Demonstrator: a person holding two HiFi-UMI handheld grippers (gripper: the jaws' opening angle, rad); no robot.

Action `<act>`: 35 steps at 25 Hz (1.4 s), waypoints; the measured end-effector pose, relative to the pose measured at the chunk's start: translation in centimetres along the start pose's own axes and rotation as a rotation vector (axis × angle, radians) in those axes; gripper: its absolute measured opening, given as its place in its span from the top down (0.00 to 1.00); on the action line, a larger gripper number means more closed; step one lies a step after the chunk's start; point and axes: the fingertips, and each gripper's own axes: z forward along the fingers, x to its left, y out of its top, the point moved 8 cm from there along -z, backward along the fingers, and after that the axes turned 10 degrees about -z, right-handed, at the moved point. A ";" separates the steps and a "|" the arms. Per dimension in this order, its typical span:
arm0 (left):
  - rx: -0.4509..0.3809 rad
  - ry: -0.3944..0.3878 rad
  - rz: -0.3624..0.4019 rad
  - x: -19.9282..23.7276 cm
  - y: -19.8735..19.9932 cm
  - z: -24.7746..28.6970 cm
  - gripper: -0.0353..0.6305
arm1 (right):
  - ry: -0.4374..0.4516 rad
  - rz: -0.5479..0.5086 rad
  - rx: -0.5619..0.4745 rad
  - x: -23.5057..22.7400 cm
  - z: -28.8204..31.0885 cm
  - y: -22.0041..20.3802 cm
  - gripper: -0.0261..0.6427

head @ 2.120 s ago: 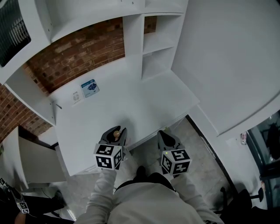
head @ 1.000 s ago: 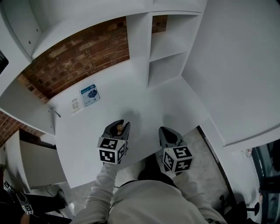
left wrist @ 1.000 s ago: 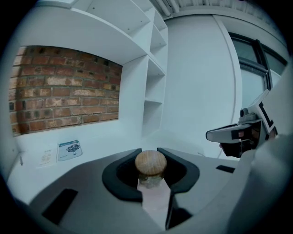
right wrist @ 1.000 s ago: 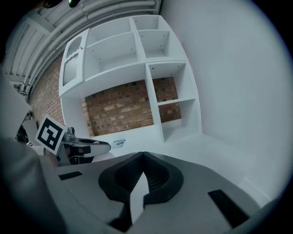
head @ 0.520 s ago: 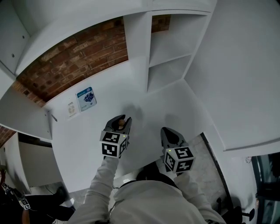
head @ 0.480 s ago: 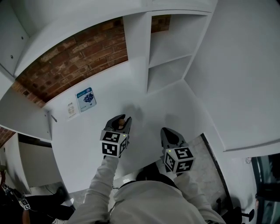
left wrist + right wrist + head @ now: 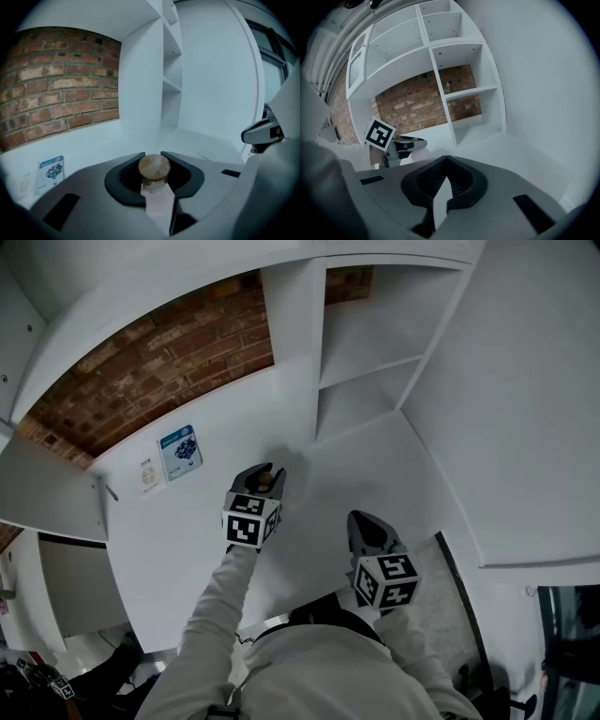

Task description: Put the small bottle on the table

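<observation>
A plain white table (image 7: 183, 535) filled the middle of the head view, its top bare apart from two flat things lying near the back left: a small blue-and-white printed card (image 7: 181, 451) and, just beside it on the left, a smaller white label (image 7: 148, 474). Behind the table rose a wall of red-brown brick (image 7: 178, 348). At the right of the brick stood a white shelving unit with open square compartments (image 7: 366, 343), its lowest compartment opening at the level of the table top. A broad white panel (image 7: 525, 381) closed the room on the right, and a strip of speckled grey floor (image 7: 441, 582) showed beside the table's near right corner.

The left gripper (image 7: 266, 470) was held out over the middle of the table, nearer the card than the shelves. Its jaws were closed on the small bottle with a round cork-coloured stopper (image 7: 153, 168), clasping it just under the stopper, with the bottle upright. Whether the bottle's base touched the table could not be told.

The right gripper (image 7: 361, 517) hung over the table's near edge, well apart from the left one, its jaws brought together at the tips with nothing between them. The person's pale grey sleeves (image 7: 220, 615) reached in from below.
</observation>
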 end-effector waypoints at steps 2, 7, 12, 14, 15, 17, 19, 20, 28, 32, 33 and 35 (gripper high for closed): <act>-0.008 0.002 -0.012 0.4 0.3 1.0 0.77 | 0.000 -0.003 0.007 -0.3 0.2 0.0 0.92; -0.032 0.012 -0.022 1.4 1.6 3.6 0.77 | -0.001 0.004 0.021 -0.9 0.6 -0.2 0.92; -0.049 0.013 -0.004 1.8 3.2 5.8 0.77 | -0.003 0.007 0.028 -1.5 1.0 -0.3 0.92; -0.054 0.016 -0.002 2.0 3.9 6.7 0.77 | -0.005 0.010 0.031 -1.7 1.1 -0.3 0.92; -0.057 0.017 0.000 2.0 4.2 7.1 0.77 | -0.007 0.012 0.032 -1.9 1.1 -0.3 0.92; -0.059 0.020 0.004 2.1 4.8 7.9 0.77 | -0.011 0.017 0.034 -2.2 1.2 -0.3 0.92; -0.059 0.025 0.004 2.3 5.0 8.8 0.77 | -0.014 0.021 0.037 -2.5 1.3 -0.3 0.92; -0.058 0.030 0.001 2.4 5.1 9.2 0.77 | -0.016 0.023 0.037 -2.6 1.4 -0.3 0.92; -0.040 0.063 -0.003 3.4 5.4 11.9 0.77 | -0.018 0.040 0.040 -3.6 2.2 0.0 0.92; -0.038 0.075 0.000 4.0 5.7 12.9 0.77 | -0.023 0.049 0.047 -4.1 2.5 -0.1 0.92; -0.039 0.078 0.000 4.2 5.8 13.2 0.77 | -0.024 0.050 0.048 -4.2 2.6 -0.1 0.92; -0.038 0.086 0.000 4.6 5.9 13.7 0.77 | -0.026 0.052 0.050 -4.5 2.7 -0.1 0.92</act>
